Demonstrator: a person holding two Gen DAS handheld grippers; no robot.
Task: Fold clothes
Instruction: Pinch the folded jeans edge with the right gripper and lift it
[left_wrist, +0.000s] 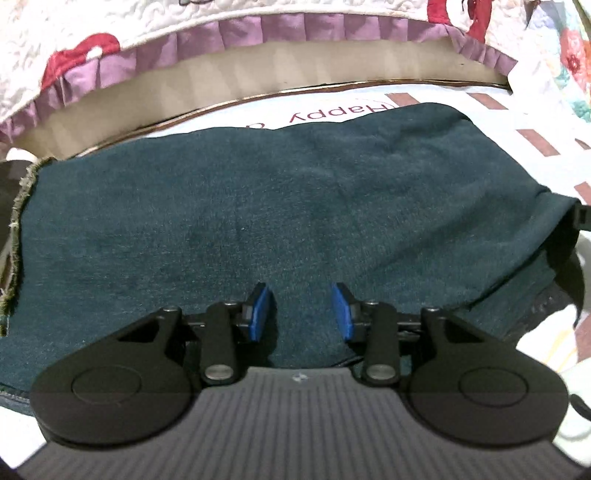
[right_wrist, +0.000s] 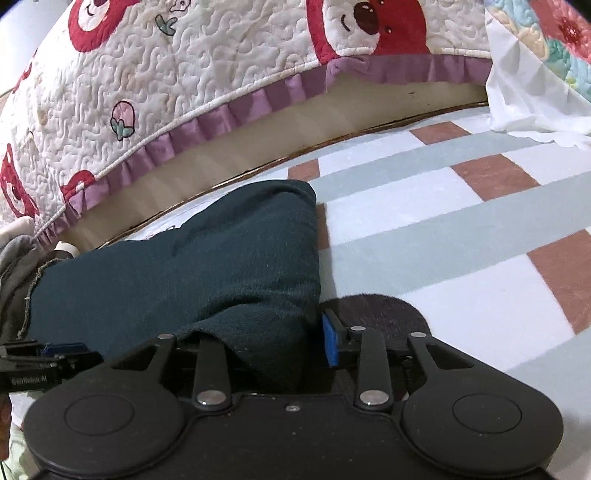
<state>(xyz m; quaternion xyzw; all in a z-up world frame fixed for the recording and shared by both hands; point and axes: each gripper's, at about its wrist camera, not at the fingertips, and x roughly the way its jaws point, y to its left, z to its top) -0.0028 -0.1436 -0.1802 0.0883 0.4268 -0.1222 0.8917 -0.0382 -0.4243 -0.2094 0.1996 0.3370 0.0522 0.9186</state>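
The dark teal garment (left_wrist: 280, 206) is lying on the striped mat (right_wrist: 461, 236), open room rightward. Left gripper (left_wrist: 302, 312) jaws are gaping empty above it; right gripper (right_wrist: 266, 339) jaws are clamping a fold.

Dark teal garment (left_wrist: 280, 206), frayed pale hem. Checked mat (right_wrist: 461, 236): white, grey-blue, brick-red squares. Quilt (right_wrist: 192, 74) white with red bears, purple frill. Both grippers black, left gripper (left_wrist: 302, 312) and right gripper (right_wrist: 266, 341), with blue pads (left_wrist: 341, 312).

Soft, even indoor light; strong fisheye bending at edges; slight blur, no glare.
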